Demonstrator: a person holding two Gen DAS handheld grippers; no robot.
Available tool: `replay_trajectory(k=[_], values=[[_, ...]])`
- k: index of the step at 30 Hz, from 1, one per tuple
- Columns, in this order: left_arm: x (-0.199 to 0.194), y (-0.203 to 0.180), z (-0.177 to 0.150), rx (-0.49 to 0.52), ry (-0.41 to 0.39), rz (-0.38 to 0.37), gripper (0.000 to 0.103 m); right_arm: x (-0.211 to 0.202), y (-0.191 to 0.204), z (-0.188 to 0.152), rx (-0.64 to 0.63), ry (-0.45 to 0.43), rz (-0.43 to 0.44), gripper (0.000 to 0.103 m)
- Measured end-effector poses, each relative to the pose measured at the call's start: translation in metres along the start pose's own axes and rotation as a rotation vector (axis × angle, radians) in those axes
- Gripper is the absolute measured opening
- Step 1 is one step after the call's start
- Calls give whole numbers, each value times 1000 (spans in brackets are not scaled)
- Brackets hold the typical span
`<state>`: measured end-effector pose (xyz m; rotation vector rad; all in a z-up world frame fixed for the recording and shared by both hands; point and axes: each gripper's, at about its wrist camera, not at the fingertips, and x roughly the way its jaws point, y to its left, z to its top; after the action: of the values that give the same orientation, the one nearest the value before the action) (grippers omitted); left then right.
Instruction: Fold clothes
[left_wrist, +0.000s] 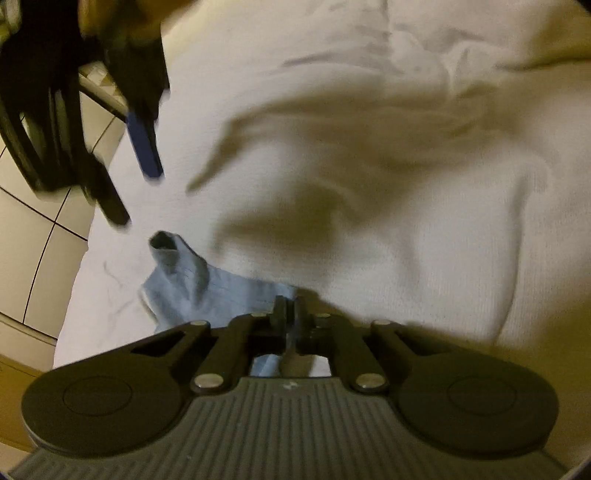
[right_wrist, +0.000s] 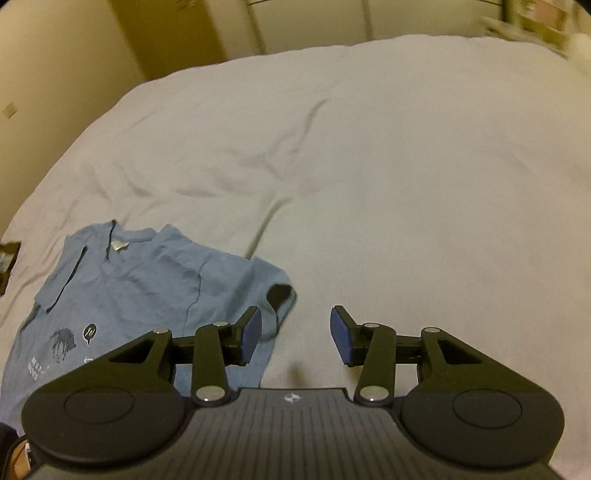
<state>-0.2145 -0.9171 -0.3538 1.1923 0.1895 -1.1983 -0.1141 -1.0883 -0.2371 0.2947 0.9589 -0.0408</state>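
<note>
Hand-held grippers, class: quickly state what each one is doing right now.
Left hand-held gripper: shut on the blue T-shirt.
Right hand-held gripper: open, holding nothing, beside the blue T-shirt's sleeve.

White bedsheet (right_wrist: 369, 166) (creased) beside tiled floor (left_wrist: 44, 258).

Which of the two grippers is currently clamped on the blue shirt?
The left gripper: its jaws pinch the blue shirt, while the right gripper stands open.
</note>
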Motion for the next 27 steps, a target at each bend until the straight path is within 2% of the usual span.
replay_trajectory(k=[5,9,10,11,12,13,15,17,19,20,25,27], values=[[-14,10,-4,-86,-31,13,2,49,11,27,-95,93,46,45],[-12,8,-7,-122,-30,1,2,80,6,39,-30,185,63,43],[-12,7,-8,-129,-30,-2,2,82,0,40,13,192,66,39],[-16,6,-7,-134,-31,-4,2,83,-6,41,59,195,68,24],[-20,5,-7,-140,-31,-7,2,84,-13,41,104,198,69,17],[-21,5,-7,-150,-34,-6,2,84,-18,41,144,200,70,7],[-24,8,-8,-182,-36,-8,2,84,-24,43,189,194,70,4],[-28,15,-10,-234,-42,-8,2,78,-23,45,172,183,46,3],[-32,24,-12,-307,-52,-8,2,73,-20,49,157,174,44,2],[-37,33,-17,-381,-55,-11,2,69,-18,52,154,172,49,2],[-57,76,-45,-761,-67,-27,2,60,3,73,126,172,72,2],[-60,92,-72,-975,-26,-30,2,66,19,83,104,193,81,2]])
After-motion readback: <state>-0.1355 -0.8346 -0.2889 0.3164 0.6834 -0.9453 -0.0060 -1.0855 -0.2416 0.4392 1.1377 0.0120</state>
